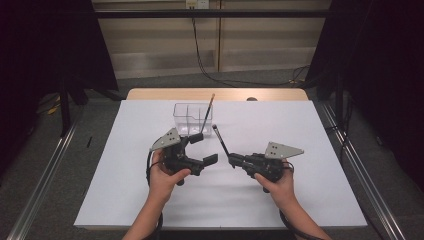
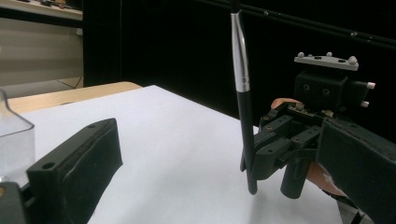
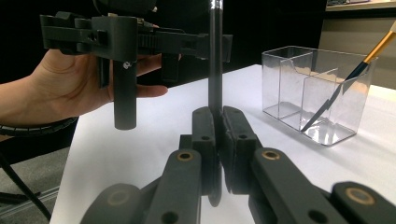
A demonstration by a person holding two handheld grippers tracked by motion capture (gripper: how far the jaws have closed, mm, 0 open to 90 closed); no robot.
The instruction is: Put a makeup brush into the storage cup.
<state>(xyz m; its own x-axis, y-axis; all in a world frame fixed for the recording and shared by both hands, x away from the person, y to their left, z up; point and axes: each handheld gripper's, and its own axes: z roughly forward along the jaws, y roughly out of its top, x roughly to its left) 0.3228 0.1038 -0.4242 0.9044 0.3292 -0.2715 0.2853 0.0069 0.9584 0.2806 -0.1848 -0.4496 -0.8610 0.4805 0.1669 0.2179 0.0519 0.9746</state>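
Where dark curtains hang, white table (image 1: 280, 200), wooden edge.

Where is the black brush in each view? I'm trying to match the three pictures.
High view: the black brush sits mid-table, slanting up-left from the right gripper, which is shut on it.
Left gripper view: right of centre, upright, held by the far gripper.
Right gripper view: centre, rising from between the shut jaws.
Shared landmark: the clear box, at the left edge and at right.
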